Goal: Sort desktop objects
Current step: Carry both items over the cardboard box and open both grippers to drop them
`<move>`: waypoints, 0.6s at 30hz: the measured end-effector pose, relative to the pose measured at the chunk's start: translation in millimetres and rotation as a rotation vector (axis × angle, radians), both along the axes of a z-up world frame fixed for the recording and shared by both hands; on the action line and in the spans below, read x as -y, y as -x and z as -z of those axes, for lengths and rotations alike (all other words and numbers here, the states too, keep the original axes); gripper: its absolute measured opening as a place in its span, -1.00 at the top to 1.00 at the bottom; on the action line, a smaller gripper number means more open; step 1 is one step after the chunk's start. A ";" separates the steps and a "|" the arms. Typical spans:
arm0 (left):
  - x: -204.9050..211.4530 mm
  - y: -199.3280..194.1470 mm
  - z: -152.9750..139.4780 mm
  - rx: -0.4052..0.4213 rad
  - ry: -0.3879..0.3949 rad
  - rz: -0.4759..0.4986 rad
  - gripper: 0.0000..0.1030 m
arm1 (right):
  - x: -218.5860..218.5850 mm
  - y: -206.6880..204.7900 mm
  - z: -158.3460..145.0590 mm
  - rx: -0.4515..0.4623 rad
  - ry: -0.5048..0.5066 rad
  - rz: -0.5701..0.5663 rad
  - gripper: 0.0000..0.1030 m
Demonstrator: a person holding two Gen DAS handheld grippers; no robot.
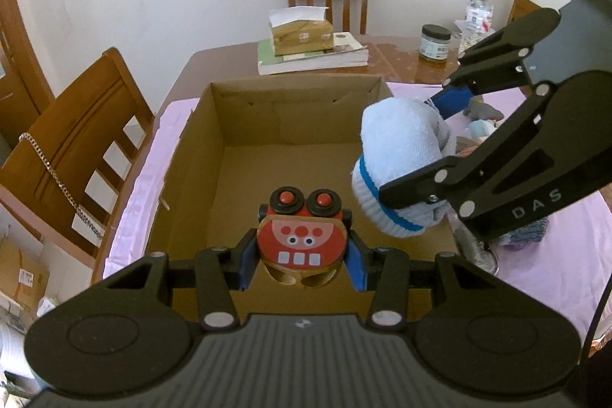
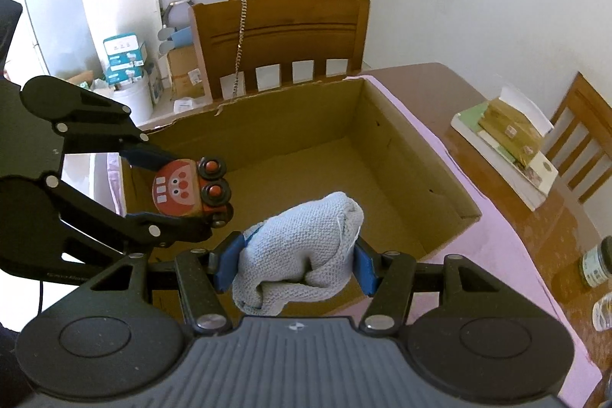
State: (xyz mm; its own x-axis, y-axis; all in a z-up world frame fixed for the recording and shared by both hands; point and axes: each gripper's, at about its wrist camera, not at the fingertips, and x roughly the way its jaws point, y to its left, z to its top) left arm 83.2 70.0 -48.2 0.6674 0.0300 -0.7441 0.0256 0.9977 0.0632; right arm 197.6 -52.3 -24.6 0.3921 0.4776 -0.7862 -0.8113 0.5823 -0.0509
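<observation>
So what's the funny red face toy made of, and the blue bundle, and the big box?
The red face toy looks like painted wood: a pale grain shows at its rim and underside, with glossy paint on the face. The blue bundle looks like soft knitted cloth, probably a sock, with visible stitch loops and a ribbed cuff. The big box looks like plain brown cardboard, matte, with ragged torn edges.

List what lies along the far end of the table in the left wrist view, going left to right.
Tissue box on top of a book → dark-lidded jar → clear water bottle.
</observation>
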 end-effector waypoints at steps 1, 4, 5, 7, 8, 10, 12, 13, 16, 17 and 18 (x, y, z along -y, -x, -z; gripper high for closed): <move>-0.6 -0.1 0.3 0.000 0.001 -0.003 0.10 | -1.1 -1.0 0.7 -0.004 -0.002 0.000 -0.25; -1.1 1.7 -1.9 0.024 -0.006 -0.015 -0.26 | -3.9 -2.7 1.5 -0.007 0.004 0.005 -0.26; -1.5 1.9 -3.1 0.029 -0.007 -0.016 -0.37 | -4.7 -2.3 1.5 -0.002 0.007 0.008 -0.27; -1.0 1.6 -3.8 0.036 -0.020 -0.018 -0.51 | -5.2 -1.8 0.8 0.009 0.004 0.013 -0.30; -1.1 1.9 -4.3 0.039 -0.023 -0.021 -0.53 | -4.8 -1.9 -0.2 0.007 0.001 0.016 -0.32; -1.9 1.7 -5.2 0.041 -0.010 -0.023 -0.66 | -3.7 -2.0 -1.7 0.008 -0.011 0.031 -0.42; -2.3 2.5 -6.0 0.047 0.004 -0.026 -0.71 | -2.3 -1.6 -3.1 0.006 -0.018 0.042 -0.46; -2.1 2.9 -6.1 0.049 0.009 -0.024 -0.73 | -1.2 -1.3 -3.6 0.005 -0.022 0.047 -0.50; -0.7 4.2 -5.8 0.052 0.014 -0.019 -0.76 | 3.7 0.1 -4.6 0.008 -0.035 0.070 -0.66; 0.1 4.4 -5.7 0.052 0.013 -0.019 -0.76 | 5.0 0.3 -4.9 0.006 -0.036 0.078 -0.67; 0.8 4.6 -5.7 0.052 0.014 -0.017 -0.76 | 7.1 1.1 -5.4 0.003 -0.040 0.088 -0.70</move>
